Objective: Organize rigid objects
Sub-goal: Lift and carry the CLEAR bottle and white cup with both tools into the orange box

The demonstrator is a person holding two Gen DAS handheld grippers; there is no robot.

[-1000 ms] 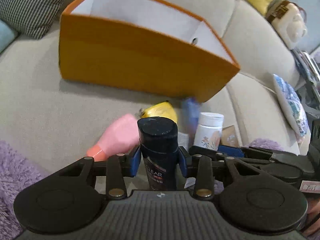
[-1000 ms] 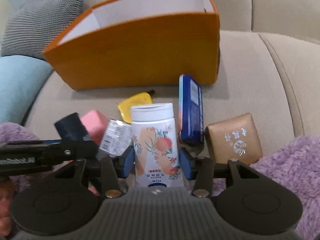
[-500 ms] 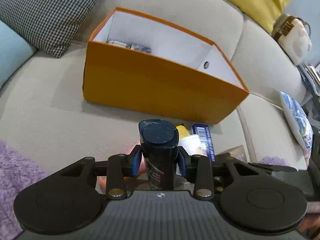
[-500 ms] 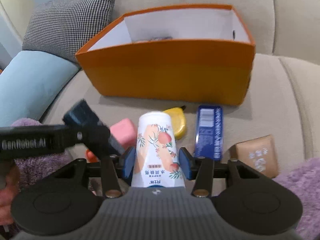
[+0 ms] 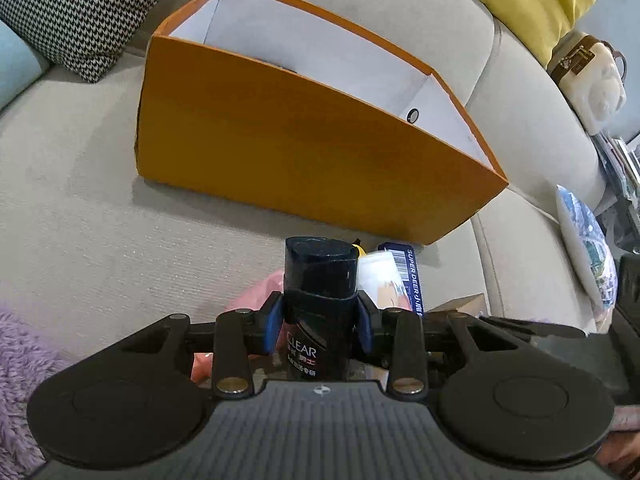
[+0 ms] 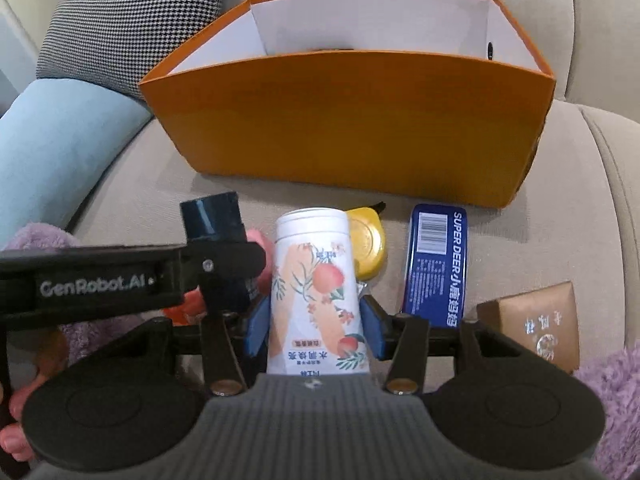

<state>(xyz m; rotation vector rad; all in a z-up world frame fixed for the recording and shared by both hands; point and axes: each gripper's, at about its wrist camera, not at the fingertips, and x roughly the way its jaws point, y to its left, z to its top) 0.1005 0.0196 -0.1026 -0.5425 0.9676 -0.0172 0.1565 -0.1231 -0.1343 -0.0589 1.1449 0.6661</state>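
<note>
My left gripper is shut on a dark blue Clear shampoo bottle, held cap forward above the sofa seat. My right gripper is shut on a white bottle with a peach print. An open orange box with white inner walls stands on the sofa ahead of both; its floor is mostly hidden by the near wall. In the right wrist view the left gripper's body and its dark bottle sit just to the left.
On the seat in front of the box lie a yellow round case, a blue tin, a brown box and a pink bottle. A houndstooth cushion, a light blue cushion and purple fluffy fabric border the area.
Both grippers have kept their bottles and moved toward the orange box, which now looks larger and nearer in both views. The loose items on the seat have stayed put.
</note>
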